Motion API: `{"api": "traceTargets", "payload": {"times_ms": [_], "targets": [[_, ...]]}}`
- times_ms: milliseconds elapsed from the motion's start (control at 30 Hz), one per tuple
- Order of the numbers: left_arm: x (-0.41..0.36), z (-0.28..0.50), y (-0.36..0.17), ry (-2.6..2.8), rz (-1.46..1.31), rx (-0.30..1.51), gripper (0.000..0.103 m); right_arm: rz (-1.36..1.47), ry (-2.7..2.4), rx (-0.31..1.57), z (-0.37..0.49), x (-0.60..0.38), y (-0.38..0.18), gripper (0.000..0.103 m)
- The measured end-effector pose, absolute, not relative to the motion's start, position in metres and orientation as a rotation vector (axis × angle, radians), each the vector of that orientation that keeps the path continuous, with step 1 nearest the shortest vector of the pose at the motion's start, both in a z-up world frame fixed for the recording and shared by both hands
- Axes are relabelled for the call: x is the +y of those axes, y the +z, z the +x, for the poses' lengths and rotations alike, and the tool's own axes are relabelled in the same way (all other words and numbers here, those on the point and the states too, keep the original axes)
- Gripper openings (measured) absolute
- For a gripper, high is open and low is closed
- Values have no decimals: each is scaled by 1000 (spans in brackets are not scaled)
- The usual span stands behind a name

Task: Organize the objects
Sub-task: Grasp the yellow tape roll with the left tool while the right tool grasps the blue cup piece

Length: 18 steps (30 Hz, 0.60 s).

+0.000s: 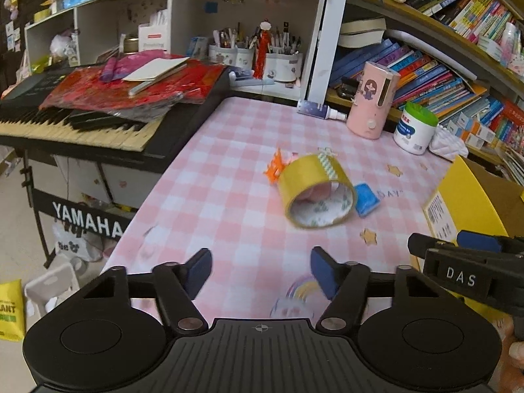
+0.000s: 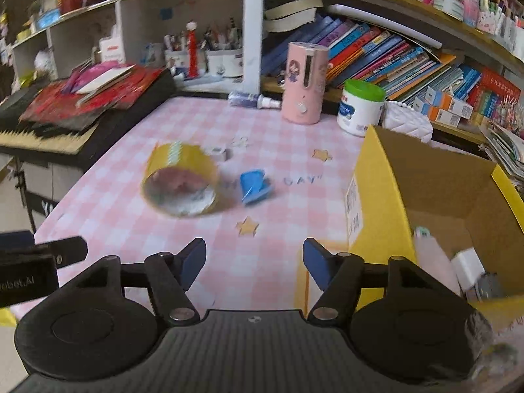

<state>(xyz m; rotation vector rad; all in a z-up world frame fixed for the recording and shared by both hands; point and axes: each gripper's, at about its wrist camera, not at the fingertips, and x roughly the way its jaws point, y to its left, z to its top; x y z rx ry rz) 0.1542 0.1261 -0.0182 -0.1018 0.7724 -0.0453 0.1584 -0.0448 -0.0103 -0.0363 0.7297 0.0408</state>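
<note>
Tape first, from the left wrist: the yellow tape roll [image 1: 317, 190] lies tipped on the pink checked table [image 1: 209, 196], hollow end facing back toward the left gripper [image 1: 261, 273], whose fingers are spread and empty, the roll ahead and slightly right. Over to the right wrist: the right gripper [image 2: 254, 263] is likewise spread and empty, roll ahead-left, small blue item [image 2: 253, 186] nearly dead ahead, yellow box [image 2: 425, 196] just beside its right finger, so I'd judge the left nearer.
</note>
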Motion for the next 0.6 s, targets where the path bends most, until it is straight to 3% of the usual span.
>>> {"api": "traceTargets", "payload": {"times_ms": [600], "targets": [[83, 262, -72, -51, -16, 809, 37, -28, 59, 841, 298, -56, -45, 61]]}}
